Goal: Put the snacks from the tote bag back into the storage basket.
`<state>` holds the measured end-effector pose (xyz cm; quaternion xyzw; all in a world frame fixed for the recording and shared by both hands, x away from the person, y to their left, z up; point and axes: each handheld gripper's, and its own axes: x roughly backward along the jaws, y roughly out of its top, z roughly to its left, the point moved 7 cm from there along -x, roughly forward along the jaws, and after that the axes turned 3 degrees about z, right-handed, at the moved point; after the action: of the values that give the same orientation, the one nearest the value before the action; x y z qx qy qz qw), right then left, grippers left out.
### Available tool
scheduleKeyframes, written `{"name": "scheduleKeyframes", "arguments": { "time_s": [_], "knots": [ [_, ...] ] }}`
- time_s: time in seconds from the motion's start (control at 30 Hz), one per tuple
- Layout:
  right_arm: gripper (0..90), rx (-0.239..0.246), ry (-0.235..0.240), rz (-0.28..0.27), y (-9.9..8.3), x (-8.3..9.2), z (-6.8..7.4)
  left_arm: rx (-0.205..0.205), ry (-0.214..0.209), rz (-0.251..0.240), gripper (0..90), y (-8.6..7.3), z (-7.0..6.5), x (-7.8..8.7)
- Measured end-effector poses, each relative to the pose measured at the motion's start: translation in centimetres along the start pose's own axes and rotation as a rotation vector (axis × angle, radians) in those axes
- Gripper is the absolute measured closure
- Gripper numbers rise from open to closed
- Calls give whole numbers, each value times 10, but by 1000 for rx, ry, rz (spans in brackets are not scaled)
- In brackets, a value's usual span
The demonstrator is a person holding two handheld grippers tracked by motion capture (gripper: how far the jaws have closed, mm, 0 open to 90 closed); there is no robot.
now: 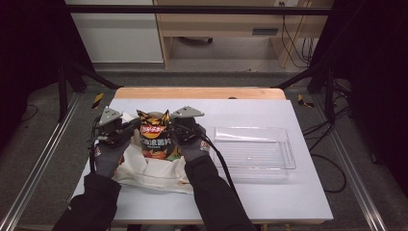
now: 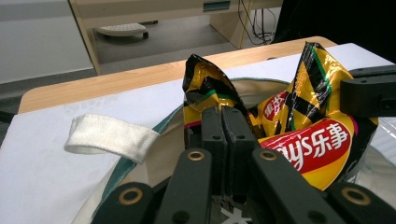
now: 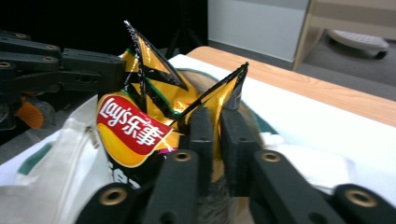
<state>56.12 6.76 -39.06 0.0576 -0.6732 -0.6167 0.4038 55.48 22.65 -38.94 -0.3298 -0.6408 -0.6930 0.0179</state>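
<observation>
On the white table (image 1: 298, 192), each gripper (image 1: 131, 126) (image 1: 174, 126) pinches the chip bag (image 1: 155, 139) edges.

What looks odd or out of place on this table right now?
The Lay's chip bag stands out: it sits half inside the cream tote bag, its top corners pulled up into crumpled points by the left gripper and the right gripper. Nothing has spilled. The clear plastic tray lies square and bare.
</observation>
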Motion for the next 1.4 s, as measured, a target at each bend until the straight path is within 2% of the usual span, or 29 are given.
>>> {"name": "scheduleKeyframes", "arguments": {
  "time_s": [0.17,0.23,0.3,0.37,0.43,0.53,0.67,1.03,1.4],
  "knots": [
    [898,2,15,-9,-2,2,4,-3,-10,-18,874,-3,0,5],
    [900,3,18,-13,-2,4,5,-3,-12,-18,847,-3,0,6],
    [900,10,25,-17,-3,5,6,0,-11,-11,780,-3,1,5],
    [900,10,25,-21,-4,7,6,14,-25,-11,768,-4,1,4],
    [900,8,29,-25,-4,7,6,16,-32,-4,778,-4,0,4],
    [900,8,28,-29,-5,8,7,0,-22,9,826,-5,-3,4],
    [900,8,23,-36,-4,8,7,1,-13,9,879,-4,-6,6],
    [900,3,37,-92,7,25,10,10,-35,-50,892,8,-13,25],
    [900,23,45,-130,23,40,16,18,-30,-110,893,22,-18,43]
  ]
}}
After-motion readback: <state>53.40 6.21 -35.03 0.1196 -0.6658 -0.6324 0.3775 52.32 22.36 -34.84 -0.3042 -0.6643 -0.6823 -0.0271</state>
